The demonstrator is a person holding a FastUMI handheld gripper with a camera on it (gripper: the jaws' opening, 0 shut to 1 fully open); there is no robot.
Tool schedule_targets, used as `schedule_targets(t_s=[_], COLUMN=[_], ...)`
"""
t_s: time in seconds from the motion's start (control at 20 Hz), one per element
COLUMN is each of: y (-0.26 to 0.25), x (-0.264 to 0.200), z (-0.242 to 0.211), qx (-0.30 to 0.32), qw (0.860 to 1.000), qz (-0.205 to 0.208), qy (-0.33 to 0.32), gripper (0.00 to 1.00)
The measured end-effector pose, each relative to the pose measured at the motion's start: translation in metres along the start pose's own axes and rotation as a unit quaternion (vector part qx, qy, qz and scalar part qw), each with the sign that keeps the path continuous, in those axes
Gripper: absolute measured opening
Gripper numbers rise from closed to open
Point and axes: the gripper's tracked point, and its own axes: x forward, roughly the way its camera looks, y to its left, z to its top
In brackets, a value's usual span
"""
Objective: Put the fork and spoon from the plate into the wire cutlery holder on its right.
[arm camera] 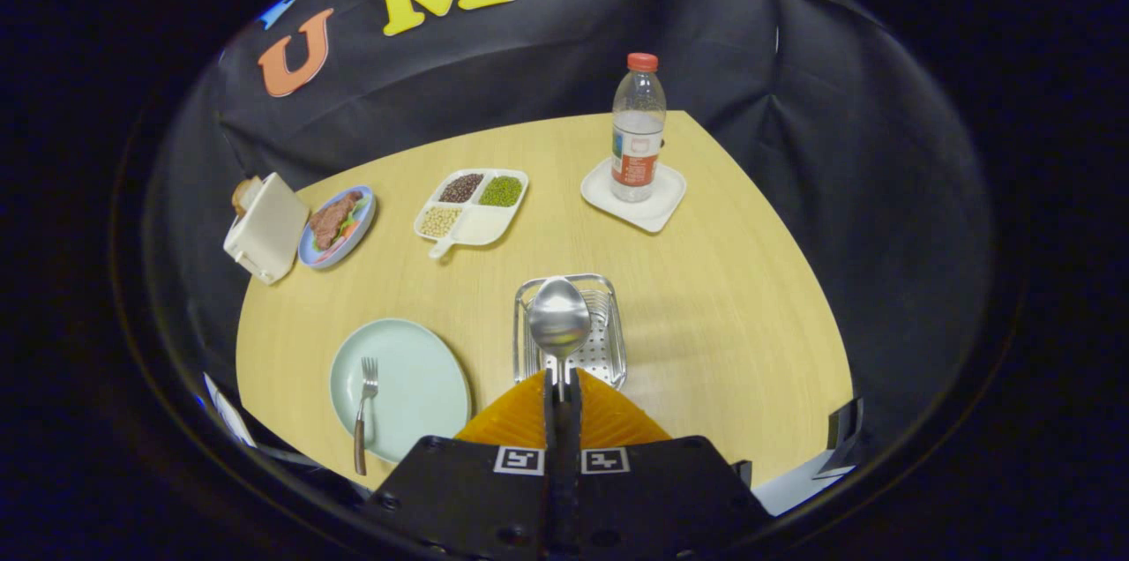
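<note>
My gripper (562, 385) is shut on the handle of a steel spoon (558, 321), and the orange fingers (516, 415) press on it from both sides. The spoon's bowl points forward and hangs over the wire cutlery holder (611, 340), which stands on the table just ahead of the fingers. To the left of the holder lies a pale green plate (414, 385). A fork (364, 411) with a brown handle rests on the plate's left part, tines pointing away from me.
Beyond the holder, a water bottle (637, 133) stands on a white square coaster (653, 208). A divided white dish of beans (472, 205), a blue plate of food (337, 226) and a white toaster with bread (265, 226) stand further left.
</note>
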Motion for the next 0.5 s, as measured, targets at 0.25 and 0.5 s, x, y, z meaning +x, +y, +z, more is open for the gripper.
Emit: schedule_targets(t_s=[0.25,0.5], y=[0.005,0.012], x=[-0.002,-0.024], z=[0.018,0.033], qx=[0.002,-0.016], qw=[0.999,0.994], qz=[0.002,-0.006], qy=[-0.044,-0.106], gripper=[0.09,0.38])
